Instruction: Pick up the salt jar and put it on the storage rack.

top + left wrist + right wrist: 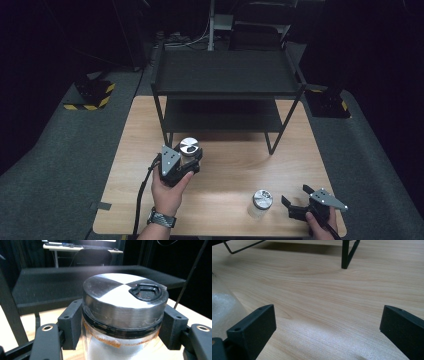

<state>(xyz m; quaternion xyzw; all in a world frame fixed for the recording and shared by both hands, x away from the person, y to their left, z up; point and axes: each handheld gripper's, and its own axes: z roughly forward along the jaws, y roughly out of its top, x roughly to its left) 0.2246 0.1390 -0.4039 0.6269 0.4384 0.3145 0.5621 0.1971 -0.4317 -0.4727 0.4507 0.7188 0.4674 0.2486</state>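
Note:
My left gripper (189, 159) is shut on a clear glass jar (189, 148) with a brushed-steel lid, held up in front of the black rack. In the left gripper view the jar (123, 300) stands upright between the two black pads (71, 323), which press its neck just under the lid; orange powder rims the glass. A second jar (261, 202) with the same lid stands on the table near the front edge. Just to its right my right gripper (295, 196) is open, its jaws wide apart over bare wood (328, 332) with that jar (222, 307) at the left edge.
A black two-shelf wire rack (227, 75) stands at the back of the wooden table (225, 165); one of its legs (345, 253) is ahead of the right gripper. Grey carpet surrounds the table. Bare wood lies between the two grippers.

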